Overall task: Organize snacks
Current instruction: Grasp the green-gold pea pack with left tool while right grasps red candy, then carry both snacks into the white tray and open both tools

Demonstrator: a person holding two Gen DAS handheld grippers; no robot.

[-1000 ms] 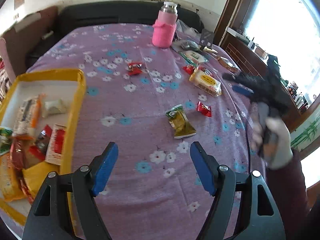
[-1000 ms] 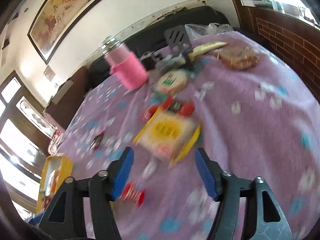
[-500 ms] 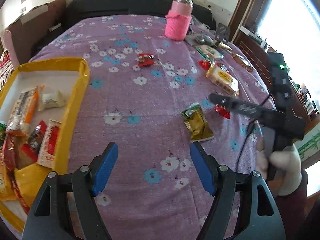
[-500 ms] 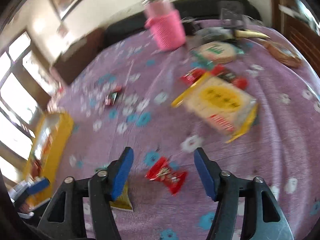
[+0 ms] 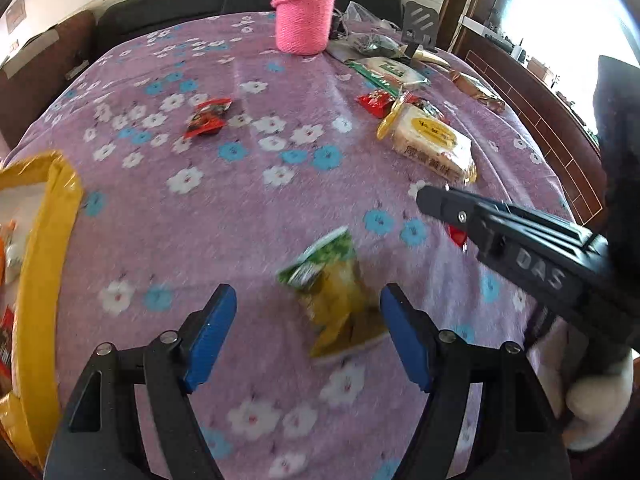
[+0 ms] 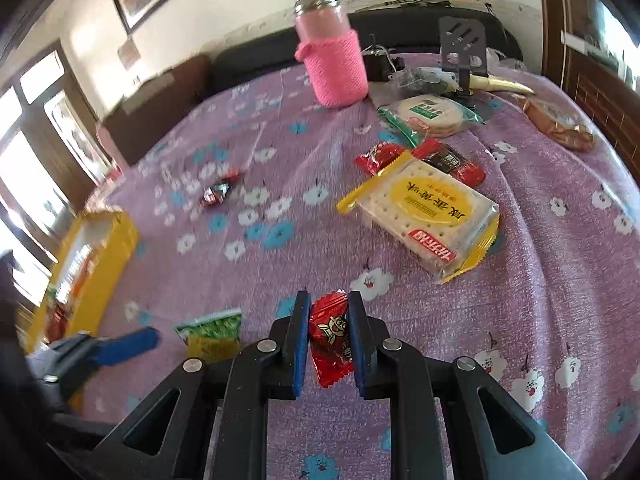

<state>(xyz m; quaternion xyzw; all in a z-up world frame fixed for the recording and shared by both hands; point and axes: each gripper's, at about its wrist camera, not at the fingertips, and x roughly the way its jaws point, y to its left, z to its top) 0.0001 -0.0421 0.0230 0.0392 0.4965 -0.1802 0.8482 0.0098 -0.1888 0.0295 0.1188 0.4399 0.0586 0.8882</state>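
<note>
A: Item one, right claw (image 6: 329, 338). What is it carrying?

B: It is pinching a small red snack packet (image 6: 331, 343) between its blue pads, jaws nearly closed, gripping the wrapper across its flat faces so it is hanging clear of the cloth. Judged purpose: it is heading for the yellow tray (image 6: 105, 258).

A: Item two, left claw (image 5: 308, 336)?

B: It is standing wide open, holding nothing. A green-and-yellow packet (image 5: 335, 297) is lying on the cloth between its pads, nearer the right pad; touching or not, I cannot tell. Likely the next pick.

A: Tray position?

B: It is sitting at the left edge of the bench (image 5: 248, 200), with several packets already lying inside.

A: Remaining stock?

B: A yellow cracker pack (image 6: 424, 220) is lying right of centre, overlapping red wrappers (image 6: 436, 158) behind it; a red-and-black sweet (image 5: 208, 117) is lying alone toward the far left; a round green-label pack (image 6: 430, 116) is resting near the far edge.

A: Surface and room?

B: A purple flowered cloth is covering the bench. A pink knit-sleeved jar (image 5: 304, 20) is standing at the far edge, a dark sofa is running behind it, and a framed picture is hanging on the wall.
</note>
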